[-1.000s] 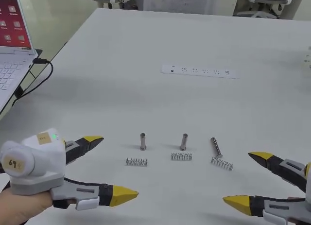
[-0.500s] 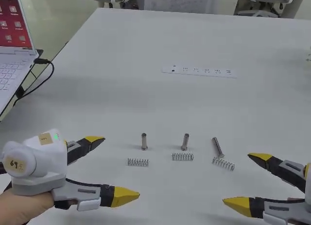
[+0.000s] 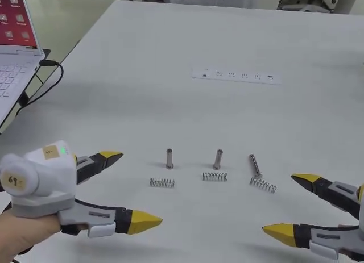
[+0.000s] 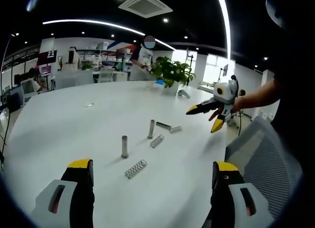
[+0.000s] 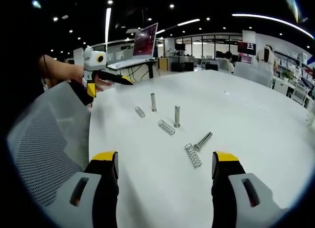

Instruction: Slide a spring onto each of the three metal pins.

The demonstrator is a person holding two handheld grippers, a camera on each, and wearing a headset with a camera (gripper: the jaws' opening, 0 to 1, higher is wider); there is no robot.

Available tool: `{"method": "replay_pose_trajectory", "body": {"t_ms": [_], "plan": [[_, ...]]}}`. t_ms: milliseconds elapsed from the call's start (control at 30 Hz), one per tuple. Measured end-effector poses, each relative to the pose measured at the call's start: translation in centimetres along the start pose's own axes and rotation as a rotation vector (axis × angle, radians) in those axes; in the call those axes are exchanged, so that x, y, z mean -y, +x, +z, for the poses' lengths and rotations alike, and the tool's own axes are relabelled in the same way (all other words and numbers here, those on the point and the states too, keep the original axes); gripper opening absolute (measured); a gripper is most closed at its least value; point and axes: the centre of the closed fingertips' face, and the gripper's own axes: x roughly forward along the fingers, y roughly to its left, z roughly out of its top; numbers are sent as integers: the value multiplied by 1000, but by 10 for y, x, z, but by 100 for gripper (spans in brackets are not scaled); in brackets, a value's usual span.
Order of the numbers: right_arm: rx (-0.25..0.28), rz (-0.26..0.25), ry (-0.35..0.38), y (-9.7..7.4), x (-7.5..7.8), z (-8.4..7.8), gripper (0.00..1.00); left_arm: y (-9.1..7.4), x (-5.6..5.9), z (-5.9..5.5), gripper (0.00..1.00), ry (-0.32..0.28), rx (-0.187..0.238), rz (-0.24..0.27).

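Left hand-held gripper jaws spread wide, holding nothing, low over the table just left of the row; right hand-held gripper likewise wide and empty, just right of it; task not begun, no spring on any pin. Between the two: left pin and middle pin stand upright, unsupported; right pin lies on its side, angled. In front of each, a spring flat on the table: left spring, middle spring, right spring, the last just beside the fallen pin's near end. Risks, as judged: springs look small and light, so a hard or off-centre pinch could shoot one out of the jaws or set it rolling; a jaw brushing a standing pin would likely topple it; the lying pin probably needs one gripper to steady it while the other threads, else it skids. Containers: springs and pins all lie loose on the bare table, not in a tray or box. Farther off, a power strip; a laptop at the far left edge.
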Motion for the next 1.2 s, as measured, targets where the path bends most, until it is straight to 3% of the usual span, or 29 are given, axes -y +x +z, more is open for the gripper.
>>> {"method": "replay_pose_trajectory", "body": {"t_ms": [367, 833, 1033, 1200], "plan": [[-32, 21, -2, 1, -3, -4, 74, 0, 1, -1, 98, -9, -5, 1], [-92, -29, 41, 25, 38, 20, 61, -3, -1, -2, 97, -19, -6, 12], [-109, -38, 61, 34, 45, 28, 52, -4, -2, -2, 97, -16, -8, 14], [-160, -47, 134, 43, 56, 25, 42, -5, -3, -2, 96, -17, -8, 17]]}}
